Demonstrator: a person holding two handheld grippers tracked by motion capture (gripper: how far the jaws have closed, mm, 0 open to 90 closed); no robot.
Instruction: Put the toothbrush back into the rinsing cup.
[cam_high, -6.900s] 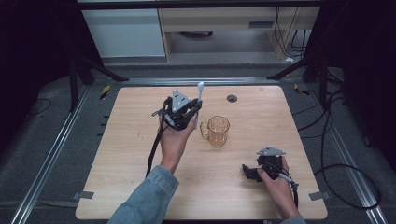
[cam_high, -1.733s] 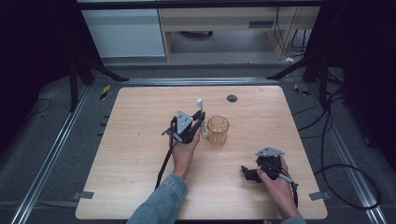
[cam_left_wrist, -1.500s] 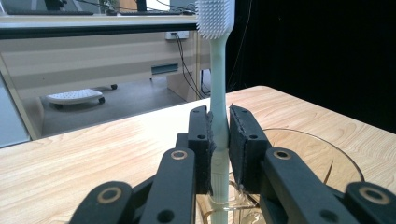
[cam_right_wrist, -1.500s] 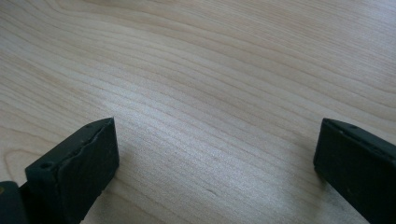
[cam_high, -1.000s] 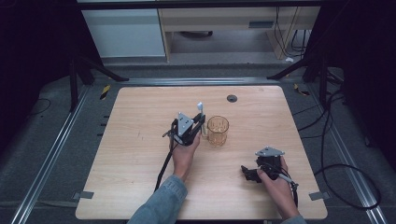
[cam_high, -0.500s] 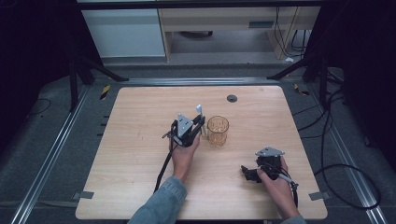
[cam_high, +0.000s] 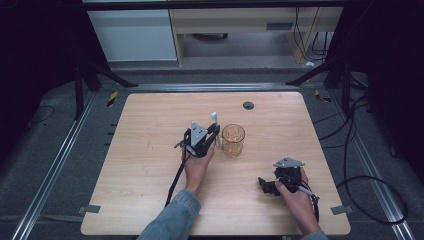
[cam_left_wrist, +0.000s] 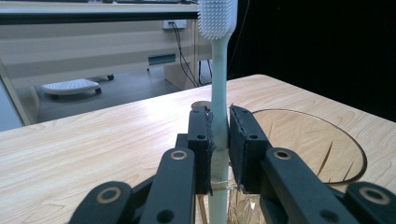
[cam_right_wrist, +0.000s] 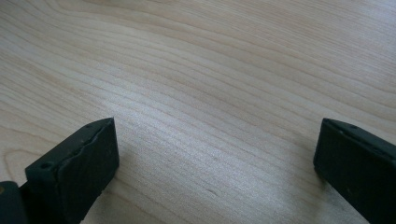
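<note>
A pale toothbrush (cam_left_wrist: 219, 84) stands upright, bristle head up, clamped by its handle in my left gripper (cam_left_wrist: 219, 140). In the high view that left gripper (cam_high: 212, 134) is at the middle of the table with the toothbrush (cam_high: 214, 120) rising from it, just left of a clear amber glass mug (cam_high: 233, 140). The mug's rim (cam_left_wrist: 327, 149) lies close on the right of the jaws. My right gripper (cam_high: 266, 186) rests low near the table's front right, and its jaws (cam_right_wrist: 215, 154) stand wide apart over bare wood.
The wooden table (cam_high: 140, 150) has a small dark round grommet (cam_high: 248, 105) near its far edge. White cabinets and shelving (cam_high: 135, 35) stand beyond the table. Cables (cam_high: 360, 165) trail off the right side.
My left gripper has come down and toward the near side with the toothbrush, ending close beside the mug. The right gripper has stayed still.
</note>
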